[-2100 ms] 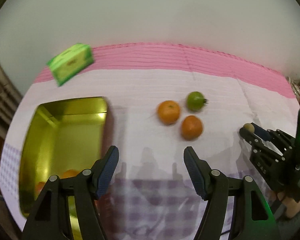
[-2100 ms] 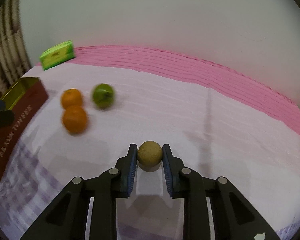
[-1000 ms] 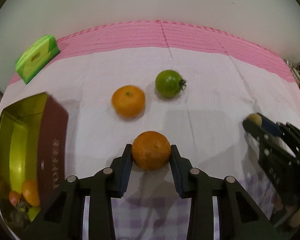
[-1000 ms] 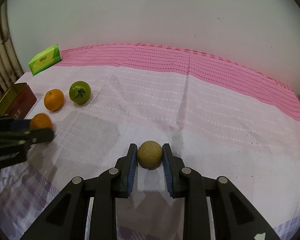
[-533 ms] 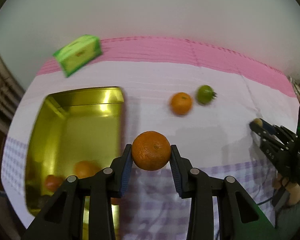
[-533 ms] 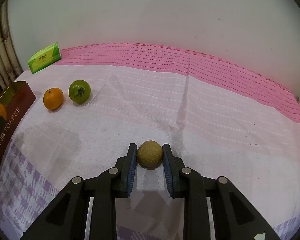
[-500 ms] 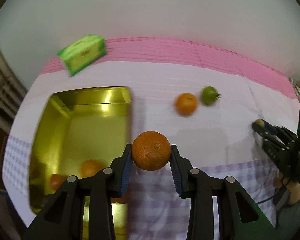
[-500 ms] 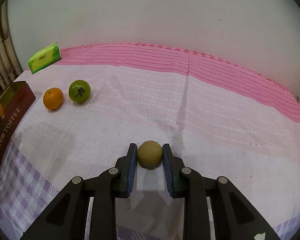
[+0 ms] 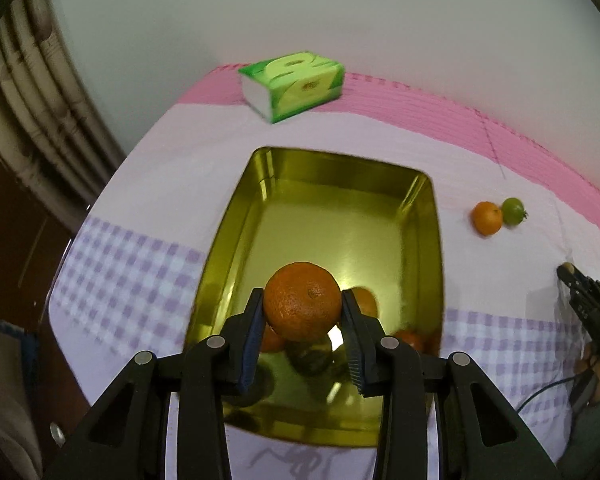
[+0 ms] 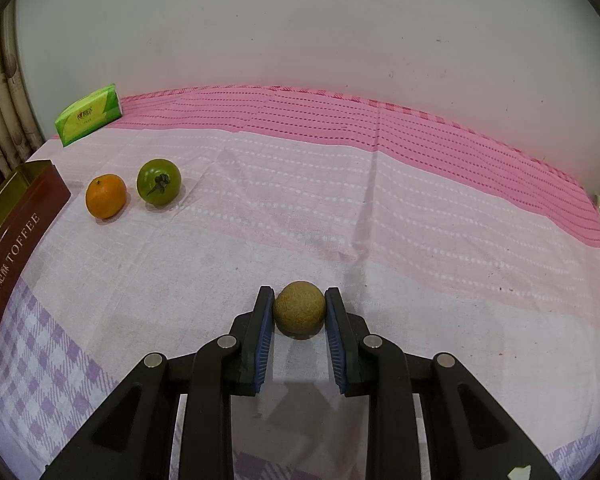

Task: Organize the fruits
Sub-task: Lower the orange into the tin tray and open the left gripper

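Note:
My left gripper is shut on an orange mandarin and holds it above the open gold tin. Several fruits lie in the tin's near end, partly hidden behind the mandarin. My right gripper is shut on a small tan round fruit just above the cloth; it also shows far right in the left wrist view. A second mandarin and a green tomato lie side by side on the cloth, right of the tin; both show in the left wrist view too, mandarin and tomato.
A green tissue pack lies at the back left near the wall, also in the right wrist view. The table's left edge drops off beside the tin, with pipes and dark furniture beyond. A pink and lilac checked cloth covers the table.
My left gripper closed on the mandarin on the cloth, lifted it and carried it left over the tin. My right gripper stayed still with the tan fruit.

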